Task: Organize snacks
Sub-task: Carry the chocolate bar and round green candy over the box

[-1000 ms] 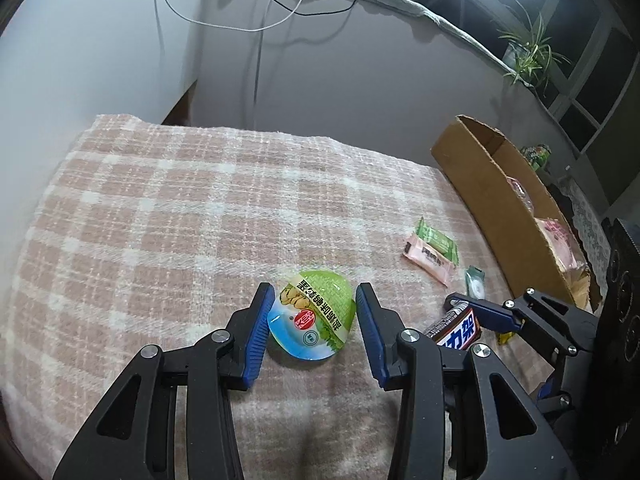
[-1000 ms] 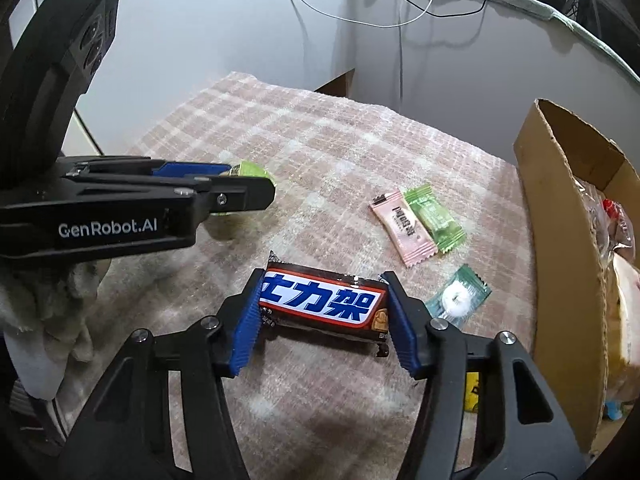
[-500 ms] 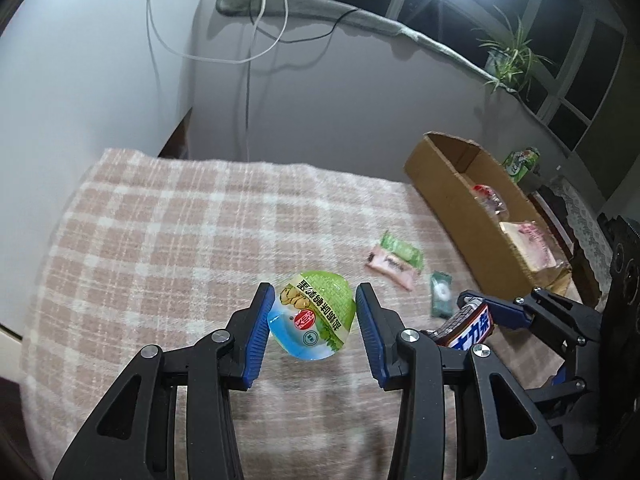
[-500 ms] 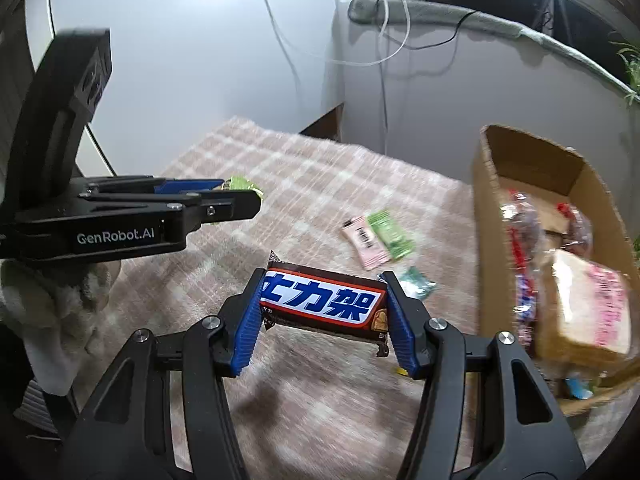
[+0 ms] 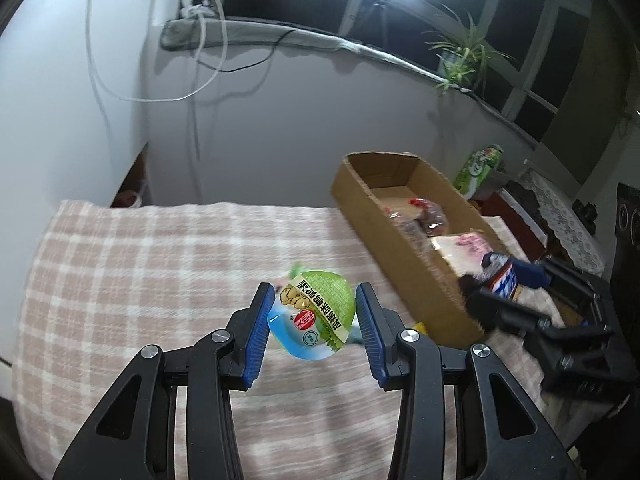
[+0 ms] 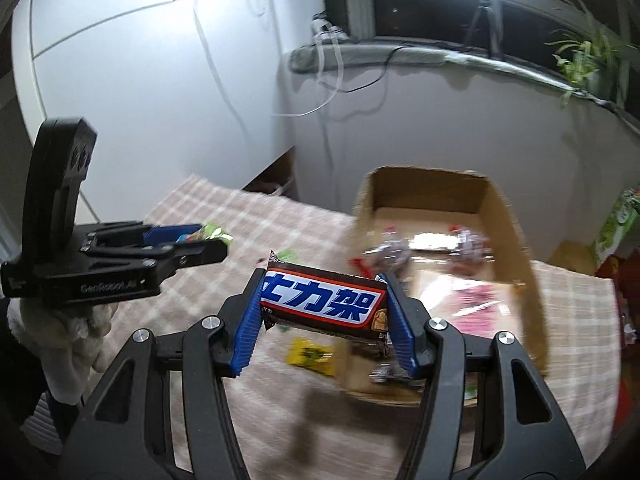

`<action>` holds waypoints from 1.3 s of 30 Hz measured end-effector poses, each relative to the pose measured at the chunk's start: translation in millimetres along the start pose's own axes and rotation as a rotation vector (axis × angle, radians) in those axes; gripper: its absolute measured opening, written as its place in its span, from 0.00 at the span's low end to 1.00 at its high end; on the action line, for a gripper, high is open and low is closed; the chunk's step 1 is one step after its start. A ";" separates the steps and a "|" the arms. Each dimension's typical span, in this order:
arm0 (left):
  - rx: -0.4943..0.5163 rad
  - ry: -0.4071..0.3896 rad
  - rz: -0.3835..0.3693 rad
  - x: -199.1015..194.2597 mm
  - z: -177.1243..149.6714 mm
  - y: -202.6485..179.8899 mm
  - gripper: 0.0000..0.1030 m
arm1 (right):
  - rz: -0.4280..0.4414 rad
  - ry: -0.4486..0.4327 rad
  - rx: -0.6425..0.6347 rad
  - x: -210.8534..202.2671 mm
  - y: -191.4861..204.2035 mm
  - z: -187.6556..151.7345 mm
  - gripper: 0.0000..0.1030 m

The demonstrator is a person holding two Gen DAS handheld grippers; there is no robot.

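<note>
My left gripper is shut on a round jelly cup with a green and blue lid, held above the checked cloth. My right gripper is shut on a brown chocolate bar with blue characters, gripped by its ends. The bar hangs in front of the near left corner of the open cardboard box, which holds several wrapped snacks. In the left wrist view the box lies to the right, with the right gripper blurred beside its near end. The left gripper shows at the left in the right wrist view.
A yellow packet lies on the cloth near the box's front. A green packet peeks out behind the bar. A green can and a potted plant stand beyond the box. A white wall with hanging cables backs the table.
Both grippers have risen with their snacks and moved toward the box. The box now fills more of the right wrist view, and the small packets on the cloth have dropped mostly out of sight.
</note>
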State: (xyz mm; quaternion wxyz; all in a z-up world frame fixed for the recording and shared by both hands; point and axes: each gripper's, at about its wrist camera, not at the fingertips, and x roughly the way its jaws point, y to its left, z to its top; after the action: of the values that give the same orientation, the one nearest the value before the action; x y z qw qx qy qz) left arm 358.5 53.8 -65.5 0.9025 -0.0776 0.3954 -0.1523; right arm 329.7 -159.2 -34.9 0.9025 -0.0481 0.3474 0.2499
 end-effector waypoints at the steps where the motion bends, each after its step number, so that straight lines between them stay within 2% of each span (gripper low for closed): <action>1: 0.004 0.000 -0.004 1.0 0.8 -3.7 0.39 | -0.007 -0.006 0.012 -3.0 -7.6 1.0 0.56; 9: 0.034 0.000 -0.038 15.4 13.2 -35.2 0.39 | -0.050 -0.022 0.068 -14.5 -56.7 4.8 0.56; 22: 0.096 -0.013 -0.058 33.4 30.8 -77.3 0.39 | -0.096 -0.028 0.075 -16.3 -87.9 15.4 0.56; 39: 0.114 0.012 -0.052 83.2 64.9 -96.4 0.39 | -0.094 0.011 0.135 19.9 -132.8 25.1 0.56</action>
State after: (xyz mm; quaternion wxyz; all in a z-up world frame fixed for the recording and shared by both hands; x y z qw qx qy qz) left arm 439.1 -63.6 -54.0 0.8987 -0.0353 0.3894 -0.1987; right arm 421.7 -259.9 -40.5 0.9125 -0.0048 0.3657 0.1833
